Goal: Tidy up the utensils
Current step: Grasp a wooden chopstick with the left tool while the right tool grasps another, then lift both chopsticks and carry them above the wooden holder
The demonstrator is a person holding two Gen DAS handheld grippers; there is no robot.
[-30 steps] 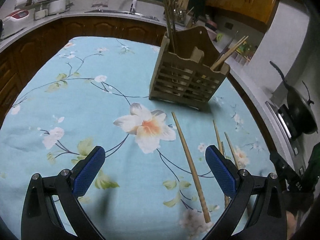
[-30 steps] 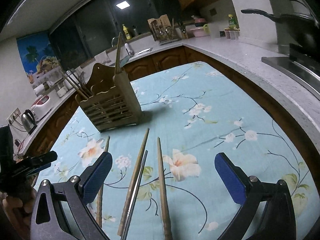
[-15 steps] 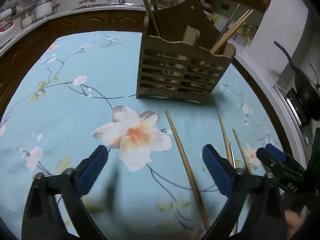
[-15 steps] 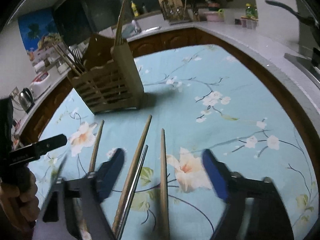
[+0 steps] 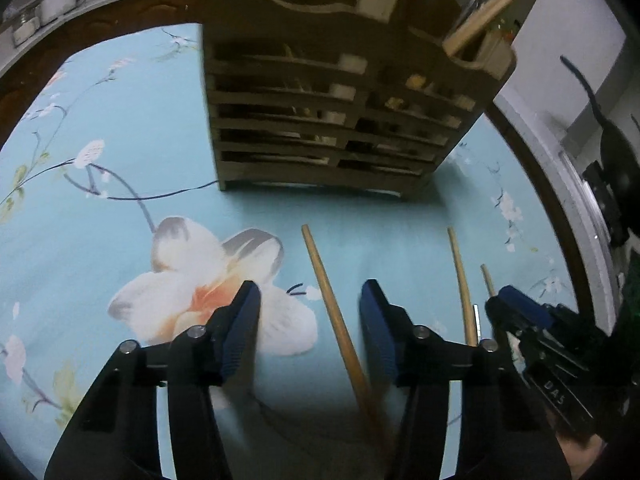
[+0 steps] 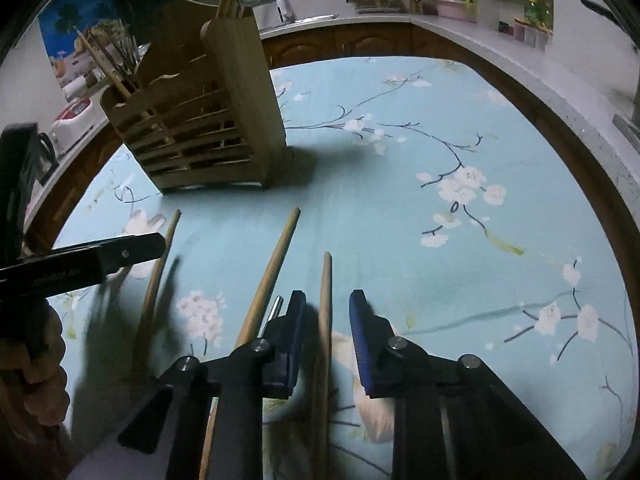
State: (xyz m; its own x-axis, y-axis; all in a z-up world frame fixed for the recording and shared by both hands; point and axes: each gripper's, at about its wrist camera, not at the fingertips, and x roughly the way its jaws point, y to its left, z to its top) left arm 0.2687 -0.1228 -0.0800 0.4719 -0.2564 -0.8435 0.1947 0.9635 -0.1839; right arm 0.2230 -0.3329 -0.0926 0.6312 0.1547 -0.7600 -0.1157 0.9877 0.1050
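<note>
- The left hand-held gripper (image 5: 310, 320) is seen low over the worktop (image 5: 100, 208), which is covered by a pale blue floral cloth; its jaws are spread, with nothing gripped
- A wooden chopstick (image 5: 334, 312) is found lying flat on the cloth between the blue pads (image 5: 240, 330) of the left hand-held gripper, nearer the right-hand pad; contact with either pad cannot be confirmed
- The right hand-held gripper (image 6: 326, 326) is recorded low over the same cloth, jaws parted by a narrow gap and not pressed together
- A second wooden chopstick (image 6: 326, 304) is observed lying in that gap, its tip pointing away from the camera; whether the pads touch it cannot be told
- Just left of the right hand-held gripper, a further wooden chopstick (image 6: 272, 272) and a metal chopstick (image 6: 274, 308) are noted lying side by side on the cloth
- One more wooden chopstick (image 6: 158, 276) is seen further left, well apart from the pair
- The slatted wooden utensil holder (image 5: 340, 92) is found standing upright on the worktop beyond the loose chopsticks, with several chopsticks already standing in its compartments
- Kitchen cabinets (image 6: 360, 42) and a dark wok (image 5: 616, 152) are seen beyond the worktop edge
</note>
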